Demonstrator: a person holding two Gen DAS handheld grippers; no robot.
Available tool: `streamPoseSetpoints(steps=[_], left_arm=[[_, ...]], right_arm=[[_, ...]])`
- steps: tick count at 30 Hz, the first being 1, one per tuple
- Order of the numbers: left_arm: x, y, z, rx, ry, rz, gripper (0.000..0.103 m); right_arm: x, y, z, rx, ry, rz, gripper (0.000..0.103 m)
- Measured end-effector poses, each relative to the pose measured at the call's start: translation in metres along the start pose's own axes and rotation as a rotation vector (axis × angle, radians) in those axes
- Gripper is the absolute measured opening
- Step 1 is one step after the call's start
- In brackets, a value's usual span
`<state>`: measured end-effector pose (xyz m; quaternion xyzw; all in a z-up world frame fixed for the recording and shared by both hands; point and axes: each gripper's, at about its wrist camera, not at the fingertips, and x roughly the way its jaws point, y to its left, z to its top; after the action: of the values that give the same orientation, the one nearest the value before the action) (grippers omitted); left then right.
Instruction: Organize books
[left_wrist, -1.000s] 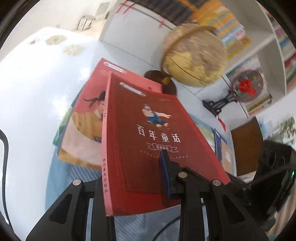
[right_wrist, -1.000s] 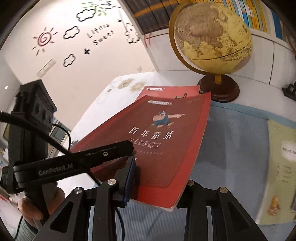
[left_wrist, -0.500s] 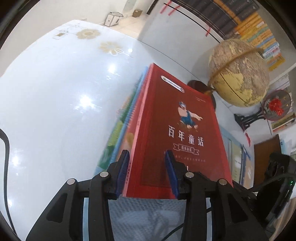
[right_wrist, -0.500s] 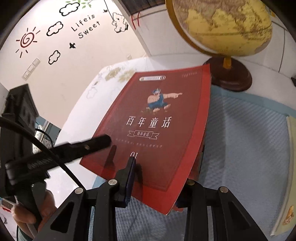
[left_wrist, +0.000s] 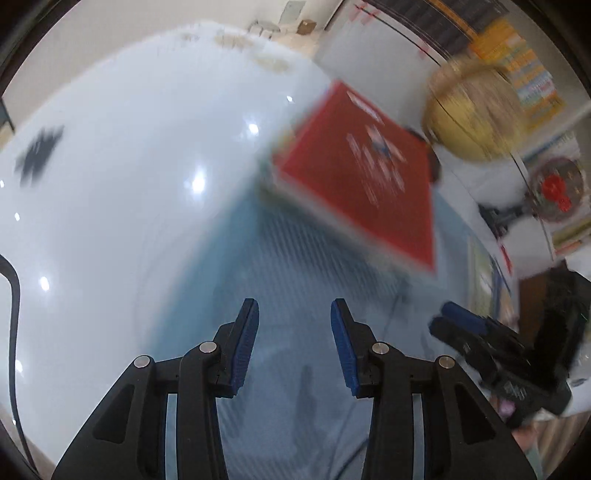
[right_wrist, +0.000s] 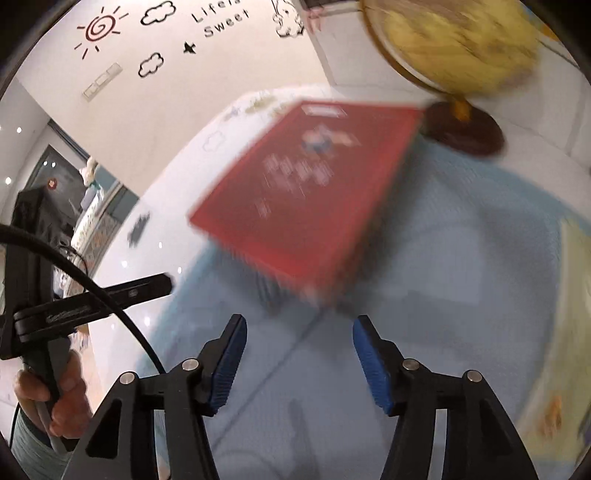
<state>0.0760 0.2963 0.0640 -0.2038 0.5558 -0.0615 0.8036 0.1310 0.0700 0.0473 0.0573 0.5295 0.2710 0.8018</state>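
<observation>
Red book (left_wrist: 365, 177): lies flat on top of a stack, at the blue mat's (left_wrist: 280, 280) far edge, near the globe (right_wrist: 454, 40); both views are blurred.
Left gripper (left_wrist: 293, 343): jaws part open, nothing between the pads, short of the stack.
Right gripper (right_wrist: 299, 363): jaws opening, empty, clear of the book's near edge.
Other book (right_wrist: 565, 332): pale cover, on the mat's right edge, not yet stacked.
Risk: top book could slide off if the stack is uneven; a gripper could clip its near corner.
</observation>
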Motion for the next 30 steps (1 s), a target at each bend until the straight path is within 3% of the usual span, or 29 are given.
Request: streamPoseSetpoints(steps=[6, 11, 16, 18, 24, 30], left_arm=[[-0.032, -0.064, -0.113, 0.036, -0.028, 0.086, 0.037], [-0.05, -0.131, -0.179, 0.092, -0.076, 0.133, 0.037], [-0.058, -0.189, -0.225, 0.118, -0.088, 0.102, 0.039], [-0.057, -0.212, -0.236, 0.162, -0.08, 0.114, 0.039], [-0.05, -0.262, -0.259, 0.287, -0.05, 0.153, 0.041], [-0.027, -0.285, -0.274, 0.381, 0.021, 0.179, 0.041]], right_arm=[[-0.034, -0.063, -0.096, 0.169, 0.084, 0.022, 0.058], [-0.087, -0.092, -0.139, 0.168, 0.018, 0.022, 0.058], [-0.142, -0.114, -0.175, 0.168, -0.05, 0.017, 0.063], [-0.155, -0.129, -0.192, 0.206, -0.051, 0.023, 0.069], [-0.173, -0.153, -0.221, 0.314, -0.074, 0.115, 0.069], [-0.188, -0.168, -0.251, 0.334, -0.063, 0.071, 0.069]])
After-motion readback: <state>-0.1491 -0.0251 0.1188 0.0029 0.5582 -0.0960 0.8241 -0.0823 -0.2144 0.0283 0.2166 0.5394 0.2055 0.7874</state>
